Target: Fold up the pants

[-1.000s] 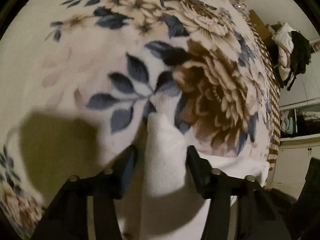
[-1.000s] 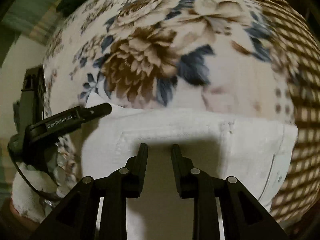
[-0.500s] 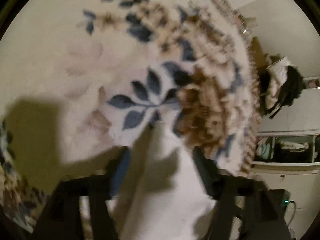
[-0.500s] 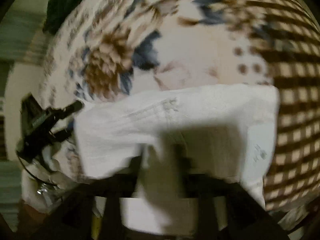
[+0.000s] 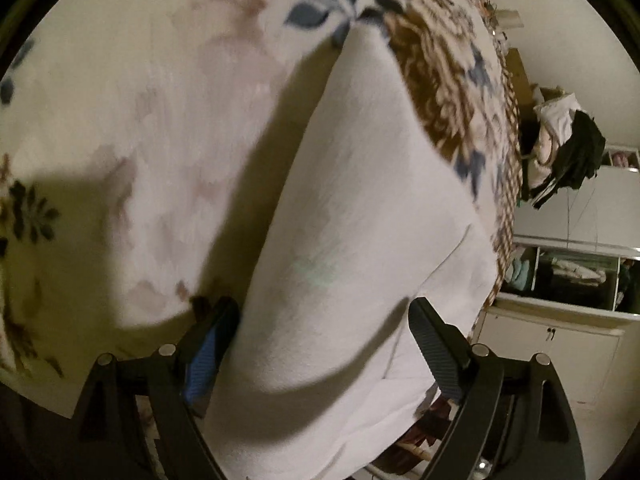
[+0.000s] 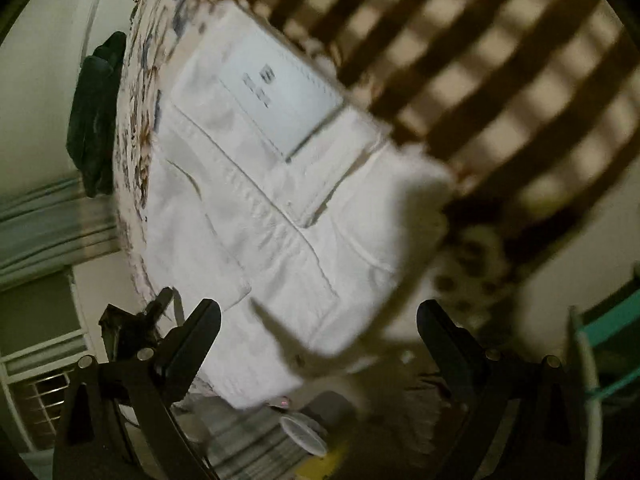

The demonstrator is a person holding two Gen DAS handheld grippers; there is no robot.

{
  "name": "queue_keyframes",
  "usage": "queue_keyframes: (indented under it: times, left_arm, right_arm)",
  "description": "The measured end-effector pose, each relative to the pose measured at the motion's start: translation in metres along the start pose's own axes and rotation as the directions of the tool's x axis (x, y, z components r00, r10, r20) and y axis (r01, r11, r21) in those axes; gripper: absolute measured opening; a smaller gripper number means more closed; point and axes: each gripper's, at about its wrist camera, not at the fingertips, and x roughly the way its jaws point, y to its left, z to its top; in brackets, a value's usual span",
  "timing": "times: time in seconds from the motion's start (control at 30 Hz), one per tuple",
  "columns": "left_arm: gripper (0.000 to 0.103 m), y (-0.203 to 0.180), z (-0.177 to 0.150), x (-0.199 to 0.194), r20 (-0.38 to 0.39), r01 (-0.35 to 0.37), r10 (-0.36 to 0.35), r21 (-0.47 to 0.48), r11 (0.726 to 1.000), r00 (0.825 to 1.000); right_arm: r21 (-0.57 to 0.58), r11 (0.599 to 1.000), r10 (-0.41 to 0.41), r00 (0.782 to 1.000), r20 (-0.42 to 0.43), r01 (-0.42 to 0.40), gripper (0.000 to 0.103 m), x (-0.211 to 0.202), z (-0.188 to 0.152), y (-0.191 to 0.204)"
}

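Observation:
The white pants lie folded on the flowered blanket. In the left wrist view my left gripper is open, its jaws wide apart on either side of the cloth's near end. In the right wrist view the pants show their waistband and inner label, at the blanket's checked edge. My right gripper is open, jaws wide apart just short of the near edge of the pants. The left gripper shows dimly at the lower left in the right wrist view.
A heap of light and dark clothes hangs by the wall past the bed. White cabinets stand at the right. In the right wrist view a dark garment lies at the bed's far side, and a white cup sits on the floor below.
Both grippers have opened wide, letting go of the pants, and pulled back. The pants now lie flat on the blanket. Both views have swung sharply and are blurred.

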Motion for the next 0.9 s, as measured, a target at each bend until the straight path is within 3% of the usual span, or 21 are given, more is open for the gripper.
queue_keyframes:
  times: [0.1, 0.23, 0.3, 0.37, 0.43, 0.47, 0.5, 0.53, 0.57, 0.63, 0.73, 0.9]
  left_arm:
    - [0.088, 0.001, -0.001, 0.002, -0.008, 0.001, -0.001, 0.012, 1.0, 1.0]
    - [0.091, 0.003, -0.001, 0.001, -0.013, 0.007, -0.007, 0.011, 1.0, 1.0]
    - [0.095, 0.003, 0.001, 0.005, -0.015, 0.012, -0.012, 0.015, 1.0, 1.0]
    - [0.095, 0.002, 0.001, 0.008, -0.02, 0.006, -0.006, 0.027, 1.0, 1.0]
    - [0.094, -0.003, -0.001, 0.01, -0.022, -0.005, 0.006, 0.041, 0.999, 1.0]
    - [0.094, -0.006, -0.002, 0.011, -0.022, -0.002, 0.003, 0.045, 0.999, 1.0]
    - [0.088, -0.01, -0.004, 0.01, -0.02, -0.002, 0.003, 0.055, 0.998, 1.0]
    - [0.07, -0.013, -0.005, 0.009, -0.012, -0.018, 0.019, 0.07, 0.997, 1.0]
    - [0.065, -0.016, -0.008, 0.007, -0.004, -0.02, 0.021, 0.085, 0.996, 1.0]
    - [0.036, -0.02, -0.013, -0.004, 0.023, -0.008, 0.006, 0.1, 0.995, 1.0]
    - [0.029, -0.028, -0.017, -0.024, 0.056, 0.003, -0.01, 0.117, 0.993, 0.998]
    - [0.027, -0.064, -0.008, -0.068, 0.085, 0.005, -0.018, 0.155, 0.988, 0.996]
  right_arm:
    - [-0.037, 0.999, -0.01, 0.999, 0.047, 0.012, 0.103, 0.018, -0.006, 0.009]
    - [-0.044, 0.989, 0.145, 0.989, 0.007, -0.144, 0.102, 0.033, -0.01, 0.022]
    - [-0.103, 0.989, 0.102, 0.995, -0.011, -0.102, 0.103, 0.044, -0.009, 0.031]
    - [-0.107, 0.988, 0.112, 0.994, -0.008, -0.113, 0.103, 0.048, -0.007, 0.031]
    - [-0.084, 0.988, 0.129, 0.992, 0.005, -0.128, 0.093, 0.047, -0.006, 0.031]
    - [-0.086, 0.991, 0.105, 0.994, 0.019, -0.103, 0.068, 0.048, -0.01, 0.028]
    - [-0.094, 0.994, 0.057, 0.998, 0.034, -0.054, 0.046, 0.045, -0.012, 0.027]
    - [-0.1, 0.994, 0.041, 0.998, 0.04, -0.037, 0.042, 0.042, -0.014, 0.027]
    - [-0.104, 0.994, 0.039, 0.998, 0.044, -0.034, 0.037, 0.039, -0.016, 0.027]
    - [-0.127, 0.992, 0.023, 0.998, 0.064, -0.014, 0.033, 0.034, -0.021, 0.036]
    - [-0.172, 0.985, -0.004, 0.996, 0.088, 0.019, 0.03, 0.023, -0.028, 0.061]
    - [-0.229, 0.973, 0.008, 0.993, 0.114, 0.018, 0.028, -0.01, -0.038, 0.104]
